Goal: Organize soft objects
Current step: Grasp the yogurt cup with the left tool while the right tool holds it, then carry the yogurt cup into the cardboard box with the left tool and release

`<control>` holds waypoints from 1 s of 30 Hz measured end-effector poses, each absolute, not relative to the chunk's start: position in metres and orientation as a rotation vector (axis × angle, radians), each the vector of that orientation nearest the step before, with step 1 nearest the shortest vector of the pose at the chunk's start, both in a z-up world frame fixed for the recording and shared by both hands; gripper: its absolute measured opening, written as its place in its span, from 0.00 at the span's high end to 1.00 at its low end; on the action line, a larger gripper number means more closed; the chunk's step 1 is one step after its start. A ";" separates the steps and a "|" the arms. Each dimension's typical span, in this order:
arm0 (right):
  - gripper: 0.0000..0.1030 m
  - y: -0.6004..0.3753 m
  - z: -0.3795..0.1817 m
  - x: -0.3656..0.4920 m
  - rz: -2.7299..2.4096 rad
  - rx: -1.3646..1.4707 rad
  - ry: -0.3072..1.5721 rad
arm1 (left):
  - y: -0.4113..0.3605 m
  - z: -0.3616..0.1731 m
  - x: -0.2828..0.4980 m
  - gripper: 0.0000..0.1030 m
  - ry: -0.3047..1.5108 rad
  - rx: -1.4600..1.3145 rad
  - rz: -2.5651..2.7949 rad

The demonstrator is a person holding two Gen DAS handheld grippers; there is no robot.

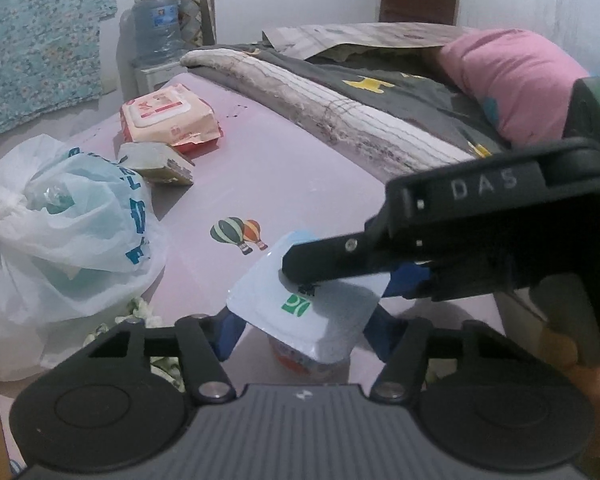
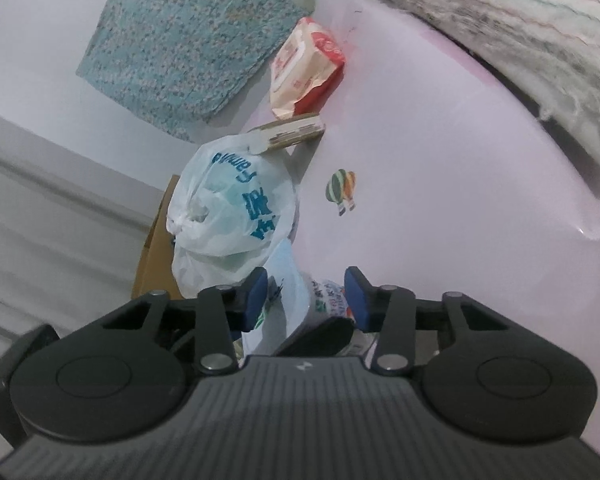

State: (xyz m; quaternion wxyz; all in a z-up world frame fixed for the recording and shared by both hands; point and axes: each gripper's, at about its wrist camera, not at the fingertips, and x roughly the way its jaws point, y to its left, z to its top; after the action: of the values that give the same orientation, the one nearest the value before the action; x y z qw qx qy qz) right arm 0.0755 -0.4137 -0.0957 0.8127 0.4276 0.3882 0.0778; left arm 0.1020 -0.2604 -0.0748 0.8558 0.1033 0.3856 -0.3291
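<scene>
Surface: a pale pink bed sheet (image 1: 292,168) printed with small hot-air balloons (image 1: 238,234) carries everything.
Task object: a soft white-and-light-blue tissue pack with a green logo and an orange-red lower end (image 1: 312,316) is seen near the front edge of the sheet, lifted between the two grippers.
Left gripper (image 1: 300,334): blue pads (image 1: 230,334) are set on either side of the pack's lower part; whether they press it cannot be told.
Right gripper (image 2: 306,298): seen from the left wrist view, its black fingers (image 1: 320,262) are nearly closed over the pack's upper flap; in its own view one blue pad lies against the flap while the other stands a little apart.
White plastic bag with blue lettering (image 1: 60,240): knotted, at the left edge of the sheet, well apart from the pack.
Pink-and-white wet-wipe packet with a flip lid (image 1: 168,118): near the far left corner.
Flat beige cardboard packet (image 1: 156,162): just in front of the wipes, touching them.
Far side: a striped grey-white folded blanket (image 1: 328,108), a dark cover with yellow stars (image 1: 380,80) and a pink pillow (image 1: 512,76) are piled along the far edge.
</scene>
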 end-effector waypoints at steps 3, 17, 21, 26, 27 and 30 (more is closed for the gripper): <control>0.64 -0.411 -0.092 0.074 0.164 0.892 0.826 | -0.259 -0.074 0.103 0.48 0.823 0.195 -0.697; 0.64 -0.393 -0.045 0.059 0.186 0.816 0.782 | -0.241 -0.042 0.087 0.49 0.763 0.155 -0.715; 0.64 -0.374 -0.017 0.058 0.234 0.769 0.756 | -0.223 -0.020 0.079 0.49 0.716 0.137 -0.692; 0.64 -0.337 0.020 0.067 0.344 0.711 0.719 | -0.184 0.013 0.069 0.49 0.635 0.110 -0.616; 0.64 -0.328 0.026 0.070 0.366 0.701 0.717 | -0.176 0.019 0.068 0.49 0.625 0.106 -0.596; 0.64 -0.294 0.046 0.085 0.451 0.667 0.716 | -0.145 0.036 0.067 0.49 0.596 0.088 -0.531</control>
State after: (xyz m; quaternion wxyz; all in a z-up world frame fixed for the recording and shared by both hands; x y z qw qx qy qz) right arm 0.0851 -0.2941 0.0461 0.8584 0.3175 0.3411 0.2146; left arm 0.0670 -0.1450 0.0364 0.9205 0.0430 0.2902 -0.2582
